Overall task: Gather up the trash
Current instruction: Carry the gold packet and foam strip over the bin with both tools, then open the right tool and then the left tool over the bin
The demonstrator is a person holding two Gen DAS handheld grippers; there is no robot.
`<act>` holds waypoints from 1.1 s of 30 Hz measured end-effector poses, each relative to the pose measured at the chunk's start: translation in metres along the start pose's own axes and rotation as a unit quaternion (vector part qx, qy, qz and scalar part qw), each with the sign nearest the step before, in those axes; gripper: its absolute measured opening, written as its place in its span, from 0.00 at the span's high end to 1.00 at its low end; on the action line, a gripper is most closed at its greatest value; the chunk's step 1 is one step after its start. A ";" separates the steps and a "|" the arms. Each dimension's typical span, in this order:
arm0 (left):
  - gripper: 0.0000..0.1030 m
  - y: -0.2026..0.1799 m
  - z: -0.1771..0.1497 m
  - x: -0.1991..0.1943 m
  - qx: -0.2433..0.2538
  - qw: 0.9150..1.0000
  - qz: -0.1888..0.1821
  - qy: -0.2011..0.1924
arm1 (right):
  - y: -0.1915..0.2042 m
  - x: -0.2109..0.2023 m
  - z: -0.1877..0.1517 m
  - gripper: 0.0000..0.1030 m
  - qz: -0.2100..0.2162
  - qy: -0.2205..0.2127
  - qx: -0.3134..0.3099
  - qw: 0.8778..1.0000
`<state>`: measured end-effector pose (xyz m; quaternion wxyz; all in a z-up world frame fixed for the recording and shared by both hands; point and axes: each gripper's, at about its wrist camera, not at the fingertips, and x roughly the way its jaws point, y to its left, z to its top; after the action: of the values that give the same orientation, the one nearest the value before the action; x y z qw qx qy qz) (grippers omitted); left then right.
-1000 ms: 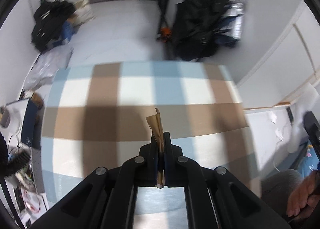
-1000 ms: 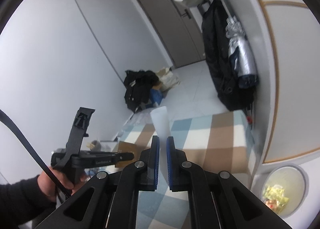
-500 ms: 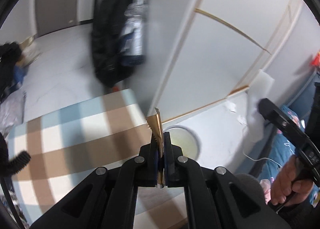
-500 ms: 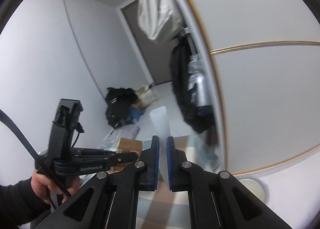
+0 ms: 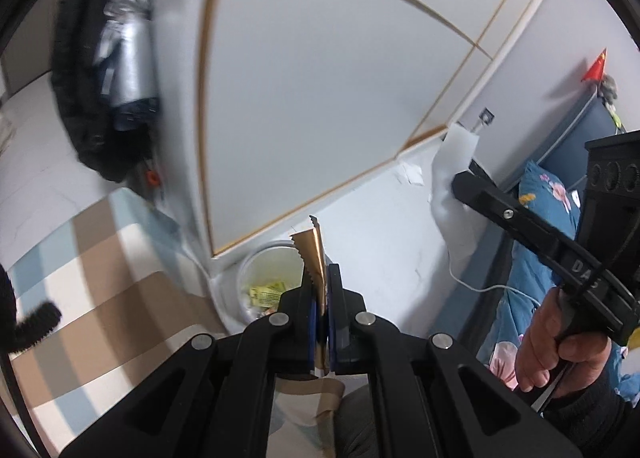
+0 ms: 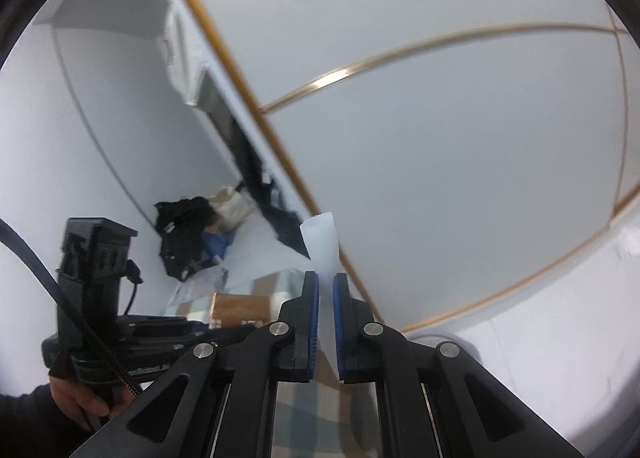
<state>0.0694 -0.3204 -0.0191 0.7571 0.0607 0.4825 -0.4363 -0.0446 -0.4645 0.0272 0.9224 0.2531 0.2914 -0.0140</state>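
Note:
My left gripper [image 5: 321,286] is shut on a gold-brown wrapper [image 5: 311,254] with a jagged torn edge that sticks up between the pads. Just beyond and below it stands a round white trash bin [image 5: 256,258] on the floor, with yellow packets and paper inside. My right gripper [image 6: 326,286] is shut on a white translucent plastic piece [image 6: 322,246] that rises above the fingertips. In the left wrist view that same white piece [image 5: 454,194] hangs from the right gripper at the right, held by a hand [image 5: 556,342].
A white wardrobe door with gold trim [image 5: 320,78] stands behind the bin. The checked tablecloth [image 5: 100,278] lies at lower left. A bed with blue floral bedding [image 5: 536,202] is at right. Dark coats [image 5: 96,70] hang at left; bags [image 6: 188,234] and a cardboard box [image 6: 240,308] sit beyond.
Both views have swung right, away from the checked table toward the wardrobe. The trash bin has come in under the left gripper's tip. Both grippers keep hold of their pieces.

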 end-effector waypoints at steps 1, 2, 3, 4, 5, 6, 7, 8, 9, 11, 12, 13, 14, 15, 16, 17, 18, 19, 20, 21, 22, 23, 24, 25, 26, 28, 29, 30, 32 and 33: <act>1.00 -0.001 0.000 0.004 0.000 1.000 -0.004 0.004 | -0.005 0.000 -0.001 0.94 -0.004 0.003 0.004 1.000; 1.00 -0.003 0.002 0.012 0.000 1.000 -0.007 0.009 | -0.013 0.003 -0.002 0.94 -0.008 0.007 0.012 1.000; 1.00 -0.004 0.003 0.020 0.000 1.000 -0.010 0.015 | -0.023 0.006 -0.005 0.94 -0.013 0.012 0.022 1.000; 1.00 -0.005 0.004 0.025 0.000 1.000 -0.012 0.019 | -0.031 0.009 -0.006 0.94 -0.016 0.016 0.029 0.999; 1.00 -0.005 0.006 0.035 -0.001 1.000 -0.016 0.026 | -0.041 0.014 -0.010 0.94 -0.021 0.024 0.038 0.999; 1.00 -0.005 0.007 0.044 -0.001 0.999 -0.019 0.033 | -0.048 0.017 -0.012 0.94 -0.023 0.027 0.044 0.998; 1.00 -0.007 0.007 0.048 -0.001 0.999 -0.020 0.039 | -0.055 0.021 -0.014 0.94 -0.024 0.032 0.051 0.998; 1.00 -0.007 0.008 0.057 -0.001 0.999 -0.020 0.048 | -0.065 0.028 -0.018 0.94 -0.026 0.040 0.062 0.997; 1.00 -0.009 0.007 0.065 -0.001 0.998 -0.021 0.056 | -0.074 0.033 -0.022 0.94 -0.027 0.047 0.070 0.996; 1.00 -0.010 0.006 0.079 -0.001 0.998 -0.013 0.067 | -0.088 0.044 -0.030 0.94 -0.032 0.062 0.085 0.994; 1.00 -0.011 0.004 0.084 0.000 0.997 -0.007 0.073 | -0.095 0.051 -0.035 0.94 -0.035 0.071 0.092 0.993; 1.00 -0.010 0.003 0.093 -0.003 0.997 -0.006 0.082 | -0.100 0.056 -0.039 0.94 -0.037 0.078 0.098 0.991; 1.00 -0.007 0.003 0.100 -0.011 0.996 -0.011 0.089 | -0.107 0.064 -0.045 0.94 -0.039 0.087 0.107 0.990; 1.00 -0.006 0.003 0.105 -0.017 0.995 -0.011 0.095 | -0.109 0.072 -0.052 0.94 -0.040 0.098 0.114 0.988; 1.00 -0.004 0.002 0.111 -0.022 0.995 -0.007 0.101 | -0.114 0.080 -0.058 0.94 -0.039 0.109 0.123 0.986; 1.00 -0.002 0.002 0.117 -0.027 0.994 -0.004 0.109 | -0.120 0.088 -0.063 0.94 -0.039 0.123 0.133 0.983; 1.00 0.000 0.001 0.123 -0.034 0.993 -0.003 0.117 | -0.123 0.096 -0.069 0.94 -0.040 0.134 0.141 0.980; 1.00 0.001 0.001 0.128 -0.039 0.992 -0.002 0.122 | -0.124 0.103 -0.072 0.94 -0.039 0.138 0.143 0.979; 1.00 0.004 0.001 0.134 -0.045 0.991 -0.001 0.129 | -0.126 0.111 -0.077 0.94 -0.037 0.144 0.144 0.978; 1.00 0.007 0.001 0.139 -0.051 0.990 0.001 0.134 | -0.127 0.119 -0.080 0.93 -0.036 0.150 0.145 0.977; 1.00 0.008 0.001 0.141 -0.055 0.989 0.003 0.137 | -0.127 0.126 -0.083 0.93 -0.034 0.156 0.148 0.976; 1.00 0.010 0.001 0.144 -0.059 0.988 0.003 0.141 | -0.131 0.134 -0.087 0.93 -0.031 0.163 0.155 0.974; 1.00 0.011 0.000 0.146 -0.063 0.988 0.001 0.144 | -0.135 0.140 -0.090 0.92 -0.032 0.171 0.162 0.971; 1.00 0.014 -0.002 0.145 -0.066 0.987 -0.001 0.147 | -0.140 0.145 -0.096 0.92 -0.034 0.179 0.168 0.969; 1.00 0.015 -0.002 0.147 -0.069 0.986 -0.002 0.150 | -0.145 0.145 -0.099 0.90 -0.035 0.184 0.171 0.967; 1.00 0.016 -0.003 0.149 -0.072 0.985 -0.003 0.156 | -0.150 0.158 -0.107 0.89 -0.038 0.200 0.179 0.962; 1.00 0.017 -0.003 0.150 -0.074 0.985 -0.003 0.158 | -0.154 0.157 -0.113 0.89 -0.042 0.205 0.180 0.961; 1.00 0.019 -0.004 0.150 -0.078 0.984 -0.002 0.158 | -0.155 0.162 -0.115 0.88 -0.044 0.208 0.181 0.960; 1.00 0.022 -0.003 0.152 -0.082 0.984 0.002 0.161 | -0.158 0.170 -0.119 0.87 -0.049 0.210 0.182 0.959; 1.00 0.023 -0.004 0.153 -0.085 0.983 0.001 0.163 | -0.159 0.172 -0.119 0.84 -0.051 0.211 0.182 0.959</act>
<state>0.1072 -0.3961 -0.1482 0.6713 0.0672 0.6344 -0.3773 0.0077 -0.5256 -0.2231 0.7761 0.3989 0.4846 -0.0606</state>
